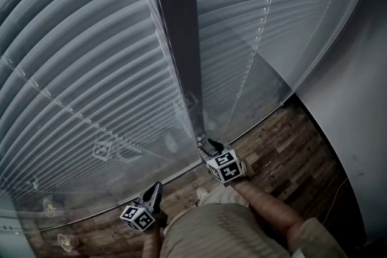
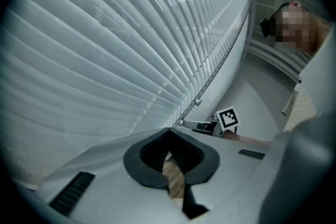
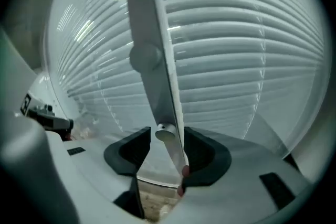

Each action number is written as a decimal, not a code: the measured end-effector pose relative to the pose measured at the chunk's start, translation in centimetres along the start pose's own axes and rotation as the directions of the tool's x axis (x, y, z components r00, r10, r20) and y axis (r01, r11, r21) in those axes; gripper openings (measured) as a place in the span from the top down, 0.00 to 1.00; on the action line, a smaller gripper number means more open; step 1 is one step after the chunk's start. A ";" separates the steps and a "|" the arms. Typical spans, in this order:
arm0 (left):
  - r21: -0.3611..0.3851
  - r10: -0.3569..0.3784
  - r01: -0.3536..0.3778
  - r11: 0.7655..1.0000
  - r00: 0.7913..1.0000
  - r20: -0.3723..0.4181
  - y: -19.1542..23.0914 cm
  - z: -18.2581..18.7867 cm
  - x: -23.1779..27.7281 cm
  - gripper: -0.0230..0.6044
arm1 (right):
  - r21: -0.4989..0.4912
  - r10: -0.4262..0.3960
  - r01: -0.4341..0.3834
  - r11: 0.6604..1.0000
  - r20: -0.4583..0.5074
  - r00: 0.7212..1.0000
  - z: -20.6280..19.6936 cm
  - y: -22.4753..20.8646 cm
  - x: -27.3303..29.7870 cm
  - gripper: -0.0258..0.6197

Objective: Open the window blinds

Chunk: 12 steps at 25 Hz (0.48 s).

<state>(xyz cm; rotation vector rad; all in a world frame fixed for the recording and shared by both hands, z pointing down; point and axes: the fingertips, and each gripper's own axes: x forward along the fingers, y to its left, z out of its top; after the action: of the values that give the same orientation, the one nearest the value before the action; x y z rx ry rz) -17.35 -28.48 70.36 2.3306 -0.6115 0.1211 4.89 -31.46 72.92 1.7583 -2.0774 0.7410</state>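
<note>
Pale horizontal blinds (image 1: 91, 57) fill the window ahead, with their slats turned flat. A slim tilt wand (image 1: 181, 87) hangs down beside a dark mullion (image 1: 178, 21). My right gripper (image 1: 207, 143) is at the wand's lower end. In the right gripper view the wand (image 3: 163, 107) runs down between the jaws of my right gripper (image 3: 167, 147), which stand wide apart; the wand lies close to the right pad, with a gap on its left. My left gripper (image 1: 156, 188) hangs lower and to the left, away from the blinds. Seen from its own camera, my left gripper (image 2: 168, 136) is shut with nothing in it.
A wooden floor (image 1: 284, 148) runs along the foot of the window. A grey wall (image 1: 351, 106) closes in on the right. The person's beige trousers (image 1: 224, 232) fill the bottom of the head view. The left gripper view shows my right gripper (image 2: 202, 126) at the wand (image 2: 210, 78).
</note>
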 end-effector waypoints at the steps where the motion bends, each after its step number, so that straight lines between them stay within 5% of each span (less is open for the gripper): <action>1: -0.001 0.002 -0.002 1.000 1.000 0.000 0.1 0.0 0.0 0.94 | 0.056 0.016 -0.017 0.998 0.011 1.000 0.0 -0.3 0.1 0.66; 5: -0.002 0.003 -0.003 1.000 1.000 -0.002 0.2 -0.1 -0.1 0.94 | 0.136 0.063 -0.066 0.989 0.025 0.998 0.1 -0.2 0.6 0.73; 8: 0.000 0.002 -0.002 1.000 1.000 -0.003 0.2 0.0 0.0 0.94 | 0.077 0.037 -0.037 0.996 0.002 0.999 0.1 0.1 0.7 0.76; 10: 0.000 -0.001 0.001 1.000 1.000 -0.004 0.1 0.1 0.1 0.94 | -0.162 -0.072 0.063 0.985 -0.049 0.996 0.1 0.5 0.6 0.76; 12: 0.003 -0.005 0.005 1.000 1.000 -0.007 -0.1 0.0 0.3 0.94 | -0.503 -0.255 0.194 0.842 -0.056 0.965 0.2 1.0 0.7 0.76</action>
<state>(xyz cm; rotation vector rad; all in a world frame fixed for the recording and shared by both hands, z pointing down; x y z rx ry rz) -17.01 -28.56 70.36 2.3340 -0.6028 0.1278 3.74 -32.04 73.01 1.5753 -1.7350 0.2065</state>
